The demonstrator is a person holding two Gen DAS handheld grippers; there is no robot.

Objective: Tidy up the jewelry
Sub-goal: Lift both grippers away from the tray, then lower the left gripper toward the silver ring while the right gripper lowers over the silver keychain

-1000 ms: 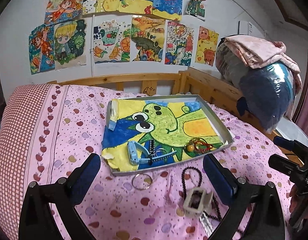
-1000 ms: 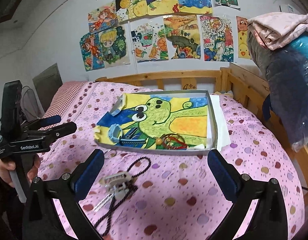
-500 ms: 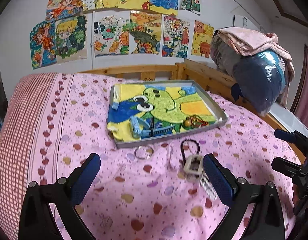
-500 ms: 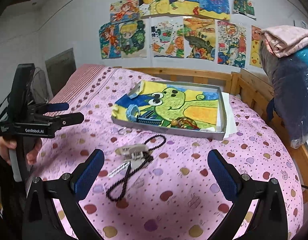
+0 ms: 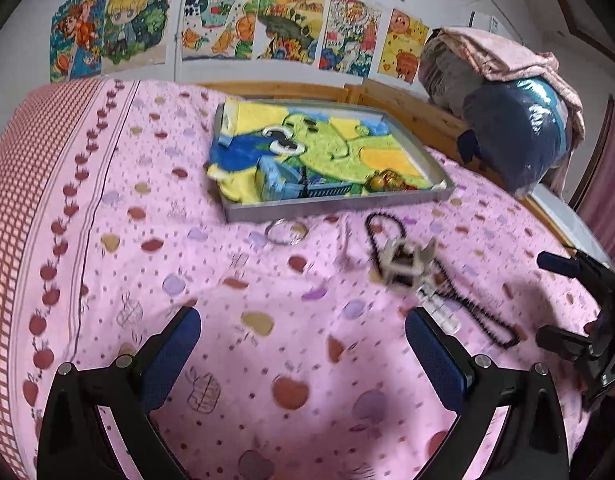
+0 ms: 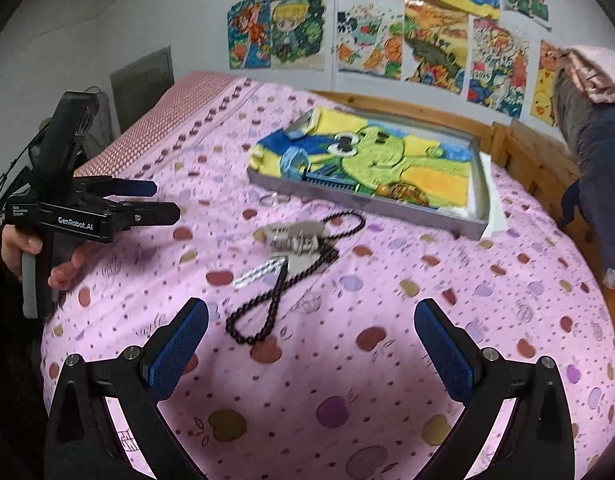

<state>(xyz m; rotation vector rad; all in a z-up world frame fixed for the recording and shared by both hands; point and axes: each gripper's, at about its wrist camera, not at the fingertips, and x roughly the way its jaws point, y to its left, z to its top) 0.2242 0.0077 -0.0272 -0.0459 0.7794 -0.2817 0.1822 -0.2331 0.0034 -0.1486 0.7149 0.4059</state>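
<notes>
Black bead necklace (image 6: 267,300) is left loose on the bedspread, tray (image 6: 387,204) well apart; both grippers are held open, empty. Pickup probably needed next.

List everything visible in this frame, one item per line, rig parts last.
tray: one, grey metal, on the bed, lined with a green and yellow drawing
items in tray: blue band, orange bead, red bangles
silver ring: one, on the bedspread before the tray
bead necklace: one, black, on the bedspread
hair claw: one, grey, over the necklace
white strip: one, beside the necklace
bedspread: pink, spotted
drawings: many, on the wall
left gripper: open, empty
right gripper: open, empty
</notes>
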